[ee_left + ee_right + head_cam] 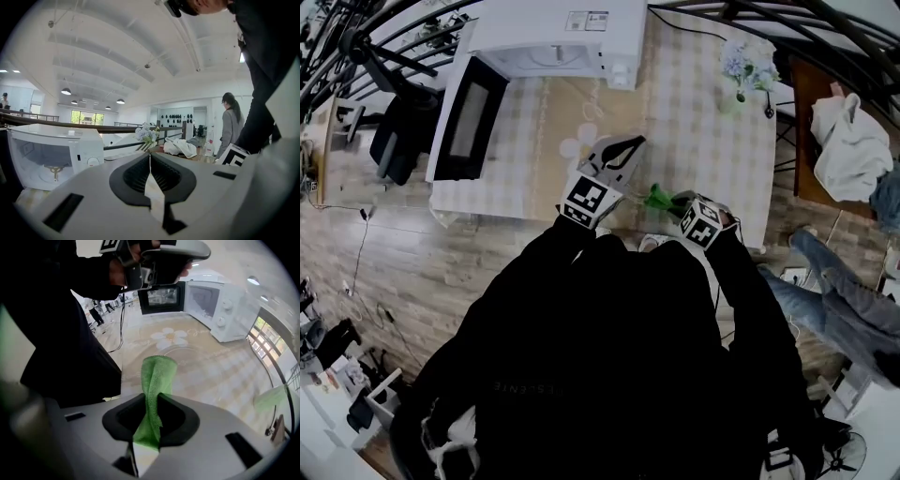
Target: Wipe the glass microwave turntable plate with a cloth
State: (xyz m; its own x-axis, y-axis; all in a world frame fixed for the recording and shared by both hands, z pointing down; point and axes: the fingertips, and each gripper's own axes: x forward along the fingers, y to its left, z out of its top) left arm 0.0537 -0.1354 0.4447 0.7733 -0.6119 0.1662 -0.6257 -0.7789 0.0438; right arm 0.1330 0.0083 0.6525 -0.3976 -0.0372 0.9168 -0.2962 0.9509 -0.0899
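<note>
Head view: my left gripper and right gripper hang over the surface's near edge; I can't find the plate here.

Left gripper view: fingers together, apparently empty.

Right gripper view: fingers clamped on the green cloth. The plate (just a faint rim) lies between near edge and microwave. Wiping looks unstarted. Next, I'd lower the cloth onto it.

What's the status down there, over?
Right gripper shut on green cloth. Left gripper shut, empty, aimed upward. Glass turntable plate faintly visible on the tablecloth, beyond the cloth. Nothing blocking it.
</note>
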